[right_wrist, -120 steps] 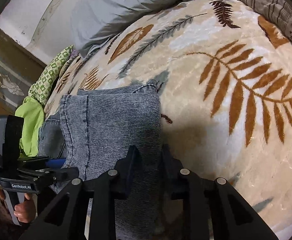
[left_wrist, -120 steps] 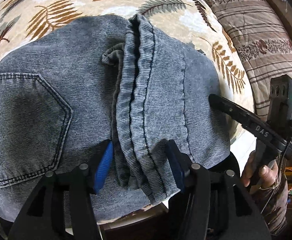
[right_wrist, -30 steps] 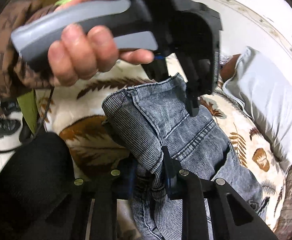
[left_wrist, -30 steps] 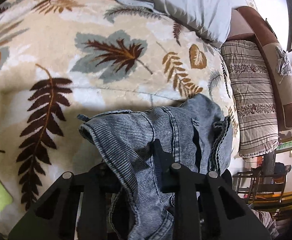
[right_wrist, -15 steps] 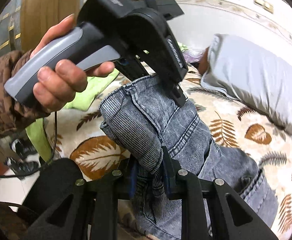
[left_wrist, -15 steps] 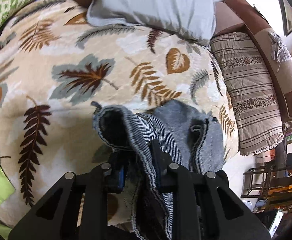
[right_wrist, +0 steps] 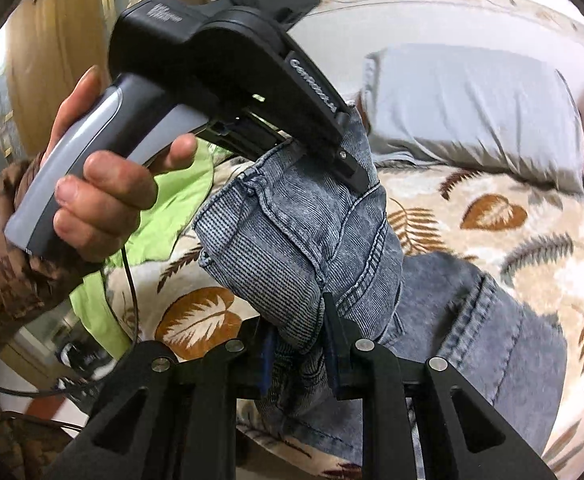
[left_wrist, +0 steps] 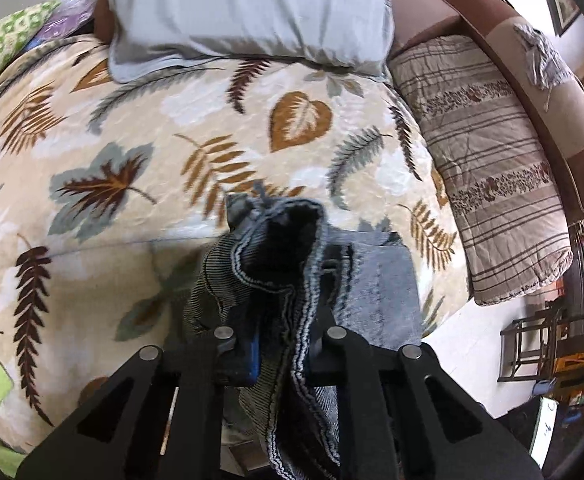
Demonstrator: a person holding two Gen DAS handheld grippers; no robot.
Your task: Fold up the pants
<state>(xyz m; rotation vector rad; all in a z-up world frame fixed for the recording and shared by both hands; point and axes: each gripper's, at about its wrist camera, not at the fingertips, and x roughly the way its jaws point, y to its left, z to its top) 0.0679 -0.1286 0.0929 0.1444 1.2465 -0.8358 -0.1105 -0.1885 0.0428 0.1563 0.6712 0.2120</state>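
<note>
Both my left tool (left_wrist: pixel 280 344) and right tool (right_wrist: pixel 297 354) pinch the jeans (right_wrist: pixel 311 240), lifted above the bed (left_wrist: pixel 132 120) (hem end up); I judge the final fold remains unlaid.

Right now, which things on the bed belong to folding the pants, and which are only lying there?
Part of the job:
- jeans, lifted at one end
- left gripper, shut on the jeans
- right gripper, shut on the jeans
- leaf-print blanket, the folding surface

Only lying about:
- grey pillow
- striped quilt
- green cloth
</note>
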